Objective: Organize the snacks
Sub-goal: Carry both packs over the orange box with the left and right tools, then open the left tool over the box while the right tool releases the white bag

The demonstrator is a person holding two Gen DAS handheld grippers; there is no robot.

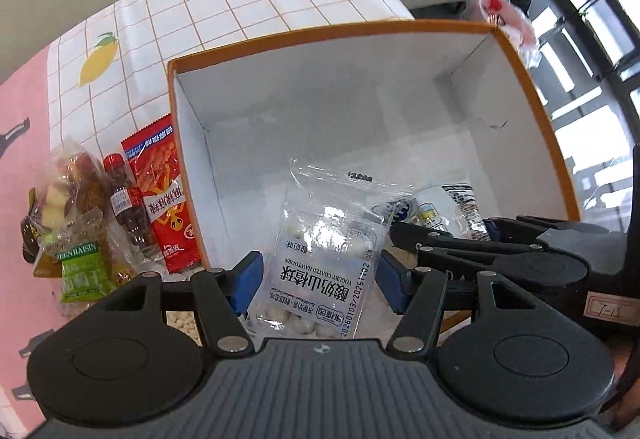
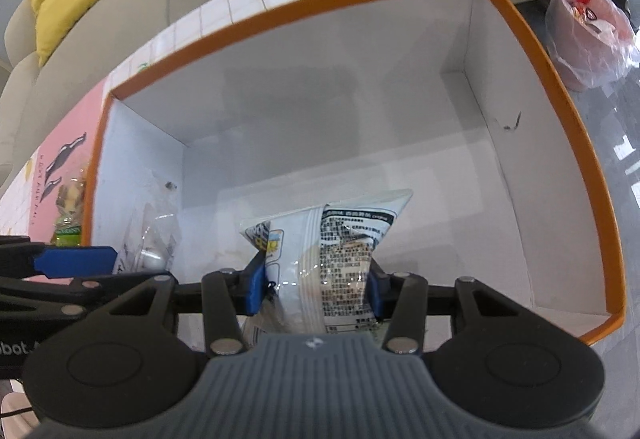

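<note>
Over the box (image 1: pixel 532 79), the left gripper (image 1: pixel 316 275) stands parted around a clear hawthorn pack (image 1: pixel 320 263), perhaps untouched. The right gripper (image 2: pixel 316 285) pinches a white pouch (image 2: pixel 340 247). Both look light, crinkly and slippery; grip mid-body.

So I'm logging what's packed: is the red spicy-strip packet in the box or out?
Out. The red packet lies on the table beside the box's orange wall.

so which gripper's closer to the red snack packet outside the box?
Left. The left gripper is open around a clear hawthorn-ball bag, near the red packet. The right gripper is farther off, clamping a white bag inside the box.
</note>
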